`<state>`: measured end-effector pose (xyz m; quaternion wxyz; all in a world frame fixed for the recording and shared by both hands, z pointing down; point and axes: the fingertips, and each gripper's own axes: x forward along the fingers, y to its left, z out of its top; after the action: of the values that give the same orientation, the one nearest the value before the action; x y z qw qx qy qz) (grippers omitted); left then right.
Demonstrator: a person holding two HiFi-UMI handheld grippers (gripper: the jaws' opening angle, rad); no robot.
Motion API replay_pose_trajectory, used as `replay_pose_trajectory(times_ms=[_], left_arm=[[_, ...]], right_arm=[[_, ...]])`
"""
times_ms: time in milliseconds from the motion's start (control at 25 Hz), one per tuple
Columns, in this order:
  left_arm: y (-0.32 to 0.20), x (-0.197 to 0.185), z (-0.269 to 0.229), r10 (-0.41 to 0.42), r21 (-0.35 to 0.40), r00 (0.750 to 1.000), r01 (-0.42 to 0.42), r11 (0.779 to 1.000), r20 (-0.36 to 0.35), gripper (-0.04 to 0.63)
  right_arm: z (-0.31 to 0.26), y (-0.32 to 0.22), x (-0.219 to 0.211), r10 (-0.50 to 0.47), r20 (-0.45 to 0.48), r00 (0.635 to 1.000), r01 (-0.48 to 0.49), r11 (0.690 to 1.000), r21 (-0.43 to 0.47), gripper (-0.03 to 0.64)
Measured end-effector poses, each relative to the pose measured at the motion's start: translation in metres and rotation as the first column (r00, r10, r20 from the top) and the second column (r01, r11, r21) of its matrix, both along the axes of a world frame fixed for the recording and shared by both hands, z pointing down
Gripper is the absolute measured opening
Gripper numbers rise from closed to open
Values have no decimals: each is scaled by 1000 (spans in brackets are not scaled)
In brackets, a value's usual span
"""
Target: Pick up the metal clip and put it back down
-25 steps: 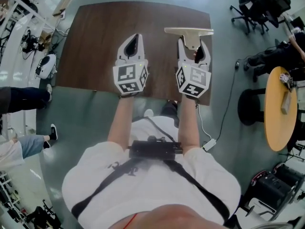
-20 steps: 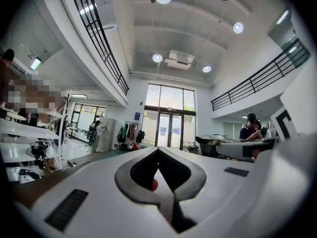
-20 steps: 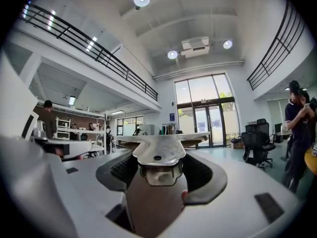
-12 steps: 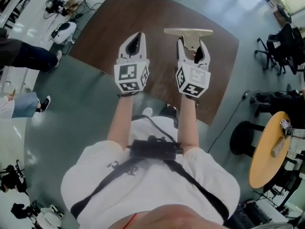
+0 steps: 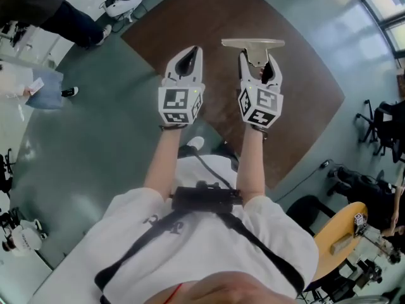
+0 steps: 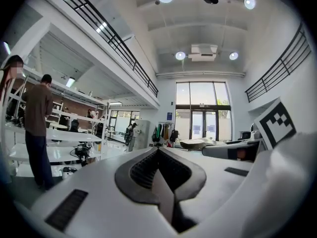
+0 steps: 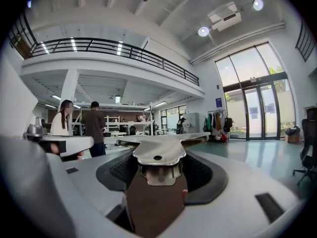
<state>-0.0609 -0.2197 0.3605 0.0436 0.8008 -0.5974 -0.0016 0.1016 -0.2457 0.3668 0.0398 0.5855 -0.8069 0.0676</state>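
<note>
Your right gripper (image 5: 260,61) has its fingers clamped on the metal clip (image 5: 252,45). Loosen early and it drops onto the worktop (image 5: 304,100). The left gripper (image 5: 188,54) is closed and empty.

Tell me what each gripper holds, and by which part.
The right gripper clamps the metal clip by its narrow stem, wide bar outward. The left gripper is shut, empty.

The head view looks steeply down past the person's chest and forearms onto the left gripper (image 5: 188,54) and right gripper (image 5: 260,63), held side by side above the brown surface (image 5: 304,94) and the floor (image 5: 95,144). Each gripper view sits low behind its own jaws and faces level across the hall, the right one with the metal clip (image 7: 148,152) close before the lens. Both share the tall glass doors (image 6: 203,118), and each catches the other gripper at its edge.
</note>
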Motion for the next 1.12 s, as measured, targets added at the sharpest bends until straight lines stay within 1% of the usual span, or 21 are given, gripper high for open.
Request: replay_pose_trajectory(times_ms=[160,280,360,440,560,680,760,920,1040,1120], left_arm=[[5,-34,24,-64,-38,998,64,997,-12,11],[9,-54,41,-126,-80,992,125,989,-6,11],[15,-63,49,-162,-97,987,162,982,8,11],[21,-72,61,-190,-108,982,190,976,12,11],[19,-89,91,-204,-143,979,200,969,-10,11],[22,-107,123,-214,-191,977,205,960,-28,11],[28,-112,137,-212,-216,977,199,956,-36,11],[37,-113,157,-212,-257,976,193,947,-49,11],[47,-128,182,-236,-303,970,209,930,-57,11],[52,-137,197,-251,-327,966,218,920,-63,11]], right_arm=[[28,-7,-46,-128,-19,992,127,991,-36,293],[54,-5,-71,-211,-43,977,206,974,-97,293],[73,-1,-82,-263,-52,963,253,956,-147,293],[96,6,-93,-313,-52,948,297,934,-199,293],[137,6,-118,-372,-63,926,343,901,-267,293],[179,10,-143,-404,-67,912,361,871,-333,293],[207,15,-151,-417,-64,906,364,849,-383,293],[257,31,-159,-470,-66,880,385,787,-482,293],[293,45,-174,-527,-70,847,412,734,-540,293],[312,51,-183,-565,-84,821,427,704,-567,293]])
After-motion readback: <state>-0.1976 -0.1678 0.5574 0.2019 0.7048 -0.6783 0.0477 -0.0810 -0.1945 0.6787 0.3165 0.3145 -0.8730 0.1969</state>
